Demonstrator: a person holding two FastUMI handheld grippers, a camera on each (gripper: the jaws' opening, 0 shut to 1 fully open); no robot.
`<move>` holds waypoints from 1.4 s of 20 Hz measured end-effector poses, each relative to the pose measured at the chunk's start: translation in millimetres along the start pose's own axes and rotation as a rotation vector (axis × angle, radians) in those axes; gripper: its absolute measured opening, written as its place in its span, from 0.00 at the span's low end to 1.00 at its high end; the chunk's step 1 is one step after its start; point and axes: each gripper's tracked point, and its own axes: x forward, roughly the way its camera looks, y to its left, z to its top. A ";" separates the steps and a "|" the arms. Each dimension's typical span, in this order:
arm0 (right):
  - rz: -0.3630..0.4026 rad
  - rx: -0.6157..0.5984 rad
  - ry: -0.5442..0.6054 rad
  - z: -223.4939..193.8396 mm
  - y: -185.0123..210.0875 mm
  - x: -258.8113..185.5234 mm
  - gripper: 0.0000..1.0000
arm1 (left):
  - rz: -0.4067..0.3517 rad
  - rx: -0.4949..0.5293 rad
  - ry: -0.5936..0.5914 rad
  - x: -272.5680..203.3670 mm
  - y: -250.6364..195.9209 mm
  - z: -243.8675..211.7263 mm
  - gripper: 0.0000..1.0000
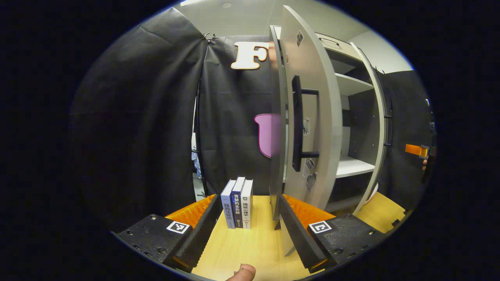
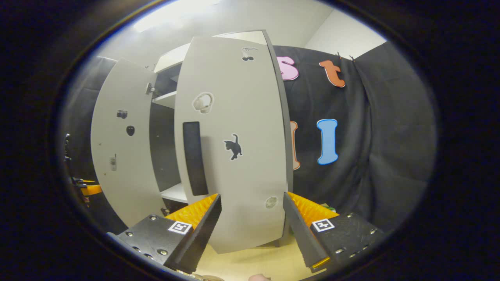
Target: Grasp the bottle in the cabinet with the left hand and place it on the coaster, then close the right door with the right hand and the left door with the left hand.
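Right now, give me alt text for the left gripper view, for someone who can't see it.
An open white cabinet door with a black handle stands edge-on just beyond the open left tool. Three upright books stand on the wooden table, with bare shelves visible inside the cabinet.

open left door (image 1: 308,128) blocking cabinet, books (image 1: 237,203) ahead

Cabinet (image 1: 351,128) standing on the bench (image 1: 250,249), left door (image 1: 308,128) swung open, books (image 1: 237,205) upright left of it, right door (image 2: 234,148) ajar
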 end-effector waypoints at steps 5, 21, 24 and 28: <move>0.013 0.032 -0.012 -0.8 3.8 -33.9 0.96 | -0.011 0.006 -0.004 29.1 8.9 15.4 0.94; -0.023 0.032 -0.063 13.2 -10.8 -170.9 0.93 | 0.020 -0.016 -0.038 32.1 -32.9 77.7 0.88; -0.037 0.027 -0.066 13.2 -10.5 -184.8 0.99 | 0.020 -0.001 -0.049 30.4 -45.6 79.5 0.88; -0.043 0.011 -0.065 11.4 -10.2 -196.4 0.96 | 0.016 -0.012 -0.045 30.3 -59.7 79.4 0.92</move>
